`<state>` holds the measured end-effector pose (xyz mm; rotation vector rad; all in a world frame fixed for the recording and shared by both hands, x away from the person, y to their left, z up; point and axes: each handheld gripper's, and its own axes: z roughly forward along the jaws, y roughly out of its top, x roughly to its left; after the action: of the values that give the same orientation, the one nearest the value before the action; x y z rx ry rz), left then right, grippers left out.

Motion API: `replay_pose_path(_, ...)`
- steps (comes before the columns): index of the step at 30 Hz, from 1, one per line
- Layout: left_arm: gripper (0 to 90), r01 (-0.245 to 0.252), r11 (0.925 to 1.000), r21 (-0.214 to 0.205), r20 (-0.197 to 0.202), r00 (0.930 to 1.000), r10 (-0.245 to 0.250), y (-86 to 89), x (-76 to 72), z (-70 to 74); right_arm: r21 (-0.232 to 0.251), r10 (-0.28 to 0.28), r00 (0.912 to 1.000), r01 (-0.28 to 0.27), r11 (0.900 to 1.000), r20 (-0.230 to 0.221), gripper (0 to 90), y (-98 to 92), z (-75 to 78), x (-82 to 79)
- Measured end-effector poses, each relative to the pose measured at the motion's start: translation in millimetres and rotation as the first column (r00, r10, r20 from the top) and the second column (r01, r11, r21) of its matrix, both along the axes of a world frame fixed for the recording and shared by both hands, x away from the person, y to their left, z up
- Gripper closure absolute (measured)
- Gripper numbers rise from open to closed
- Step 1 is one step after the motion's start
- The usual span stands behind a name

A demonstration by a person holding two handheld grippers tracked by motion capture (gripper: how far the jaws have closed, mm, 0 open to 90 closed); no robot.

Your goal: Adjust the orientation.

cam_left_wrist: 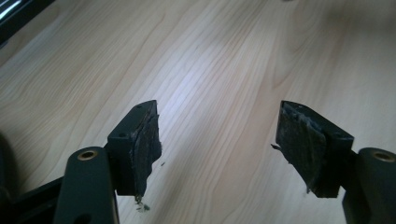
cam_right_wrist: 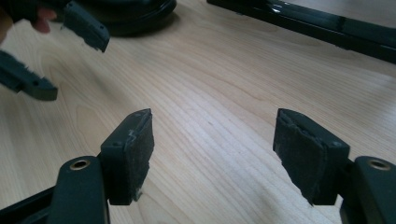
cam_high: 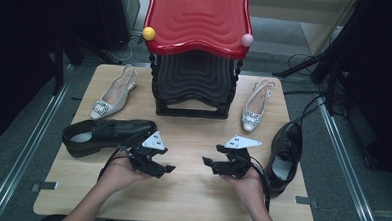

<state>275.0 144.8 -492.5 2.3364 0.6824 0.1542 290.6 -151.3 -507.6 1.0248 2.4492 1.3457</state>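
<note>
Wood counter (cam_high: 180, 190), dim room behind. Both grippers sit low centre, left (cam_high: 169, 168) and right (cam_high: 205, 162), jaws wide apart, nothing in them. Looks like the start: black shoe (cam_high: 108, 135) is just left of the left gripper, so I'd guess a reach there next.

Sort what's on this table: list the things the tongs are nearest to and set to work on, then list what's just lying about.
In hand:
- left tongs, open, empty
- right tongs, open, empty
- left black shoe, beside the left tongs
- right black shoe, beside the right tongs

Lying about:
- left beige slingback
- right beige slingback
- red-and-black shoe rack
- wooden table
</note>
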Motion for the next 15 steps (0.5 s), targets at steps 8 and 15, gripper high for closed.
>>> replay_pose_path(8,36.1,0.014,0.9981,-0.060,-0.062,0.9979,-0.017,18.7,-4.1,1.3,-0.033,0.085,0.9900,-0.089,0.9955,-0.113,34.9,20.1,-0.7,-7.1)
replay_pose_path(15,38.8,0.003,0.9966,-0.083,-0.046,0.9989,-0.006,34.9,-10.0,3.8,-0.050,0.119,0.9892,-0.124,0.9911,-0.086,41.7,26.7,-1.6,-9.7)
